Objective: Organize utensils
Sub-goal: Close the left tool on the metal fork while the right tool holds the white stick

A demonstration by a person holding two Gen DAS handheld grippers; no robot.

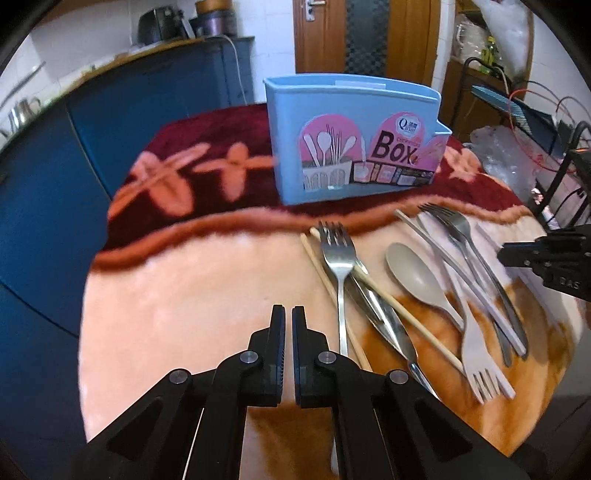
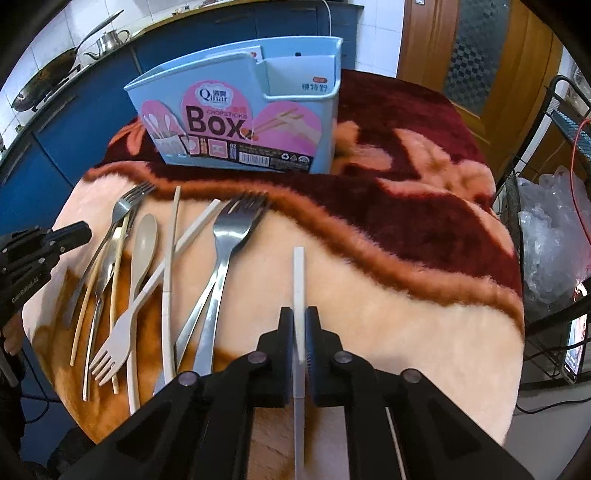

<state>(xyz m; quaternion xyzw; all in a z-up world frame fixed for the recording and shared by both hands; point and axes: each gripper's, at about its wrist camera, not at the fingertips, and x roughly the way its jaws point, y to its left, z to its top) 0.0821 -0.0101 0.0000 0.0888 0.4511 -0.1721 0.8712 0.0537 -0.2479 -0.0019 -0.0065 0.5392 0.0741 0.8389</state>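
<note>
Right hand-held gripper (image 2: 299, 332) pinches a white chopstick (image 2: 298, 273) near its end; it looks light, stiff, slippery. Left hand-held gripper (image 1: 289, 325) is closed, empty.

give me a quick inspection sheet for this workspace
surface: blanket, pink, maroon at the far end
job's things: blue box upright at the back; forks, spoon, chopsticks loose in front of it
clutter: plastic bags on the right
grippers: left gripper shut, nothing between; right gripper shut on white chopstick
cables: red wire by the rack
surroundings: blue cabinets, wok, kettle, wooden door
</note>
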